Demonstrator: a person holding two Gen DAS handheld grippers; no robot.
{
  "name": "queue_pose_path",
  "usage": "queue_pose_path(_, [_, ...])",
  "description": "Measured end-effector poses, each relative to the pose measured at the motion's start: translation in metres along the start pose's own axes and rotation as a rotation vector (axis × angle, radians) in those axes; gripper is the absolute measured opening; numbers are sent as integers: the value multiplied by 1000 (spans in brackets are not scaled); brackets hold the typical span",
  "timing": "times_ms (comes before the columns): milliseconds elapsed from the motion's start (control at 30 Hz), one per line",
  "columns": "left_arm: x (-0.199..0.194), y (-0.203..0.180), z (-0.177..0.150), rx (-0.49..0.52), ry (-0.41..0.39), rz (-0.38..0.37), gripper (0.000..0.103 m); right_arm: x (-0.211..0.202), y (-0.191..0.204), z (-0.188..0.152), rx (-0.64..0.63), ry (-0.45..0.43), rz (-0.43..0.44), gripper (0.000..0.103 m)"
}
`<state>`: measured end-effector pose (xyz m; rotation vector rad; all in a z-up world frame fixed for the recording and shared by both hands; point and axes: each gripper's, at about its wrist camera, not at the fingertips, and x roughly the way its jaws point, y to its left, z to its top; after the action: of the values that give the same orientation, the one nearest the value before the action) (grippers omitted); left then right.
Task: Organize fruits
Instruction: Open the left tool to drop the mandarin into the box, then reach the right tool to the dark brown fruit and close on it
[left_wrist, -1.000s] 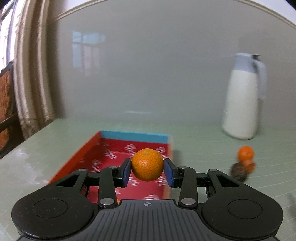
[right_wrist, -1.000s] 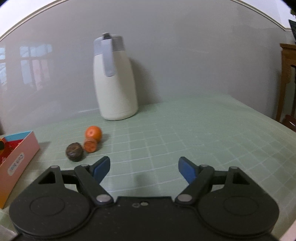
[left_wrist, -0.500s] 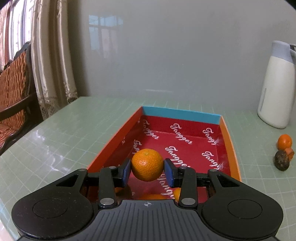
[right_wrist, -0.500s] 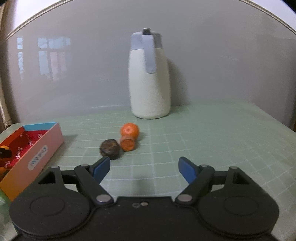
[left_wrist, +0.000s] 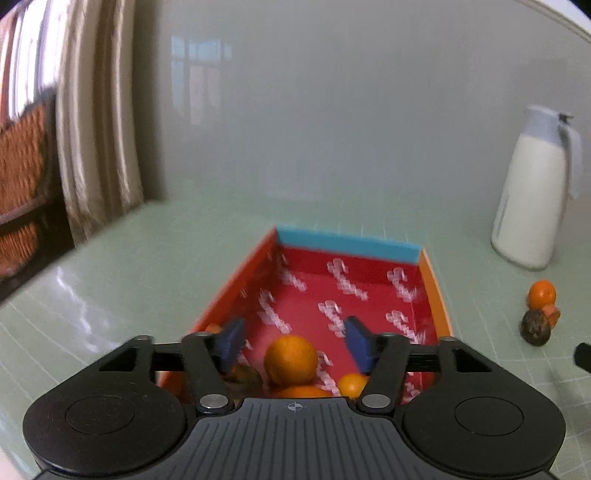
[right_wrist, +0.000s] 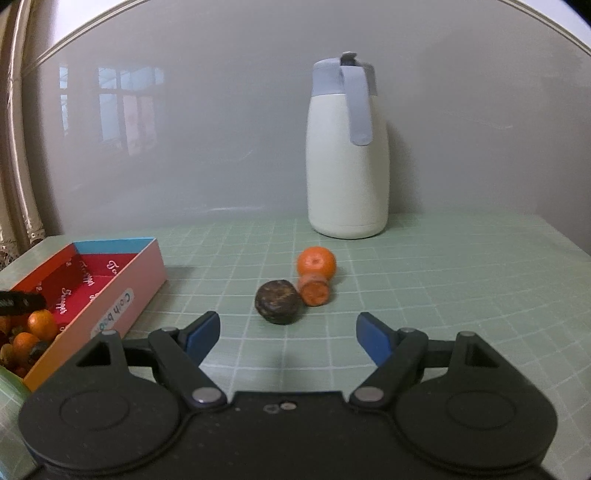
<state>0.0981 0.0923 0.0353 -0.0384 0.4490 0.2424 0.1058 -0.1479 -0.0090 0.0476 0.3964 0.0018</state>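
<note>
My left gripper (left_wrist: 293, 341) hangs over the near end of the red box (left_wrist: 437, 306) with its jaws opening. An orange mandarin (left_wrist: 290, 359) sits free between and below the blue pads, on top of other fruit in the box. My right gripper (right_wrist: 288, 334) is open and empty above the table. Ahead of it lie a dark brown fruit (right_wrist: 277, 301), a small orange fruit (right_wrist: 314, 290) and a mandarin (right_wrist: 317, 261). These same fruits lie right of the box in the left wrist view: dark fruit (left_wrist: 535, 327) and mandarin (left_wrist: 542, 294).
A white jug with a grey lid (right_wrist: 347, 155) stands at the back near the wall, also the jug (left_wrist: 532, 199) in the left wrist view. A curtain (left_wrist: 96, 129) and a wicker chair (left_wrist: 22, 177) are off the table's left side. The green gridded table (right_wrist: 461, 295) stretches right.
The left jaws have spread and let go of the mandarin, which now rests lower in the box. The right gripper's view has swung so the loose fruits sit straight ahead and closer.
</note>
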Motion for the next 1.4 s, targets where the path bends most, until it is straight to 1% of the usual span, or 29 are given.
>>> queue_pose_path(67, [-16,3,0,11,-83,64,97,4,2,1,1,5,3,80])
queue_pose_path(133, [-30,9,-1,23,-150,87,97,8,4,1,6,10,4,80])
queue_pose_path(233, [-37,21,-3,19,-170,116,97,15,6,3,14,23,10,79])
queue_pose_path(533, [-30,65,-18,-97,-150,180,97,38,19,5,1,57,8,78])
queue_pose_path(633, [-28,73,-26,-121,-150,214,97,47,23,7,-10,67,-11,78])
queue_pose_path(700, [-25,79,-28,-152,-135,215,97,55,24,9,-13,73,-30,78])
queue_pose_path(733, [-24,81,-29,-160,-134,214,97,58,24,10,-15,79,-33,77])
queue_pose_path(767, [-24,83,-29,-161,-135,221,97,62,24,11,-11,85,-38,74])
queue_pose_path(933, [-25,89,-32,-168,-137,239,97,80,23,14,4,125,-55,69])
queue_pose_path(1033, [-24,93,-33,-177,-131,244,97,87,22,16,8,131,-62,69])
queue_pose_path(1100, [-23,96,-33,-180,-128,247,97,92,21,17,16,139,-67,66])
queue_pose_path(1167, [-23,96,-33,-183,-124,251,97,97,19,18,27,152,-63,56])
queue_pose_path(1233, [-23,97,-33,-187,-120,253,97,102,18,18,32,170,-59,51])
queue_pose_path(1367, [-23,100,-34,-195,-113,259,97,102,19,18,22,163,-69,42])
queue_pose_path(1400, [-22,101,-34,-198,-110,259,97,102,20,17,21,162,-64,42])
